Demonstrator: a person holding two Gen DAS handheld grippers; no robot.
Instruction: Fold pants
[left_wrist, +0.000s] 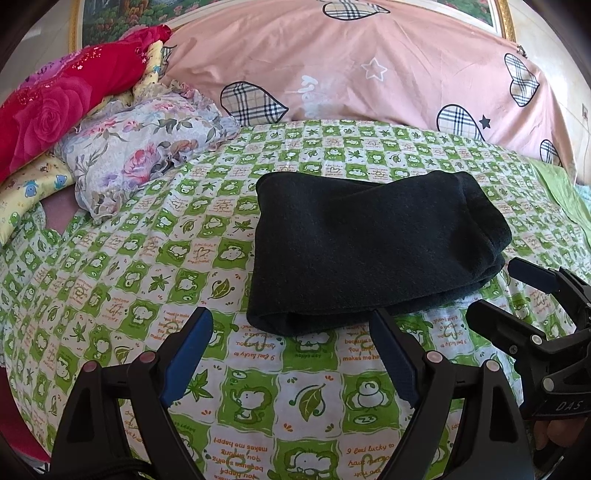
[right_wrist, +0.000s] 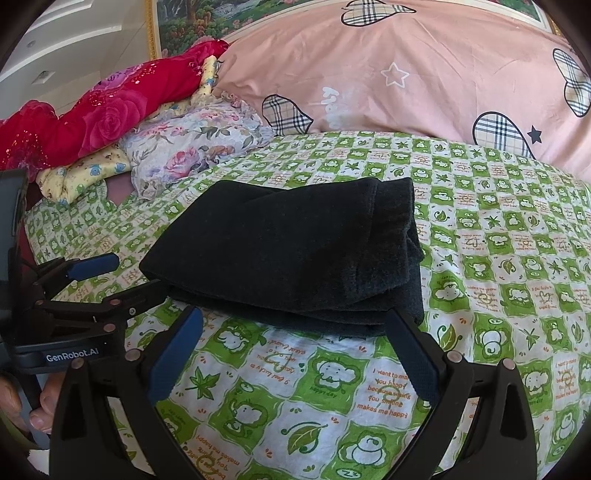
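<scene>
The bed (left_wrist: 110, 295) has a green checked sheet. The dark pants (left_wrist: 369, 251) lie on it in a thick folded pile. A bump could make the top layer slide off. The left claw (left_wrist: 291, 354) and right claw (right_wrist: 295, 350) both hang low, just before the pile, spread wide and holding nothing.

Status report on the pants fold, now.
Left gripper open, empty. Right gripper open, empty. Black pants folded on green checked sheet, nothing blocking.
</scene>
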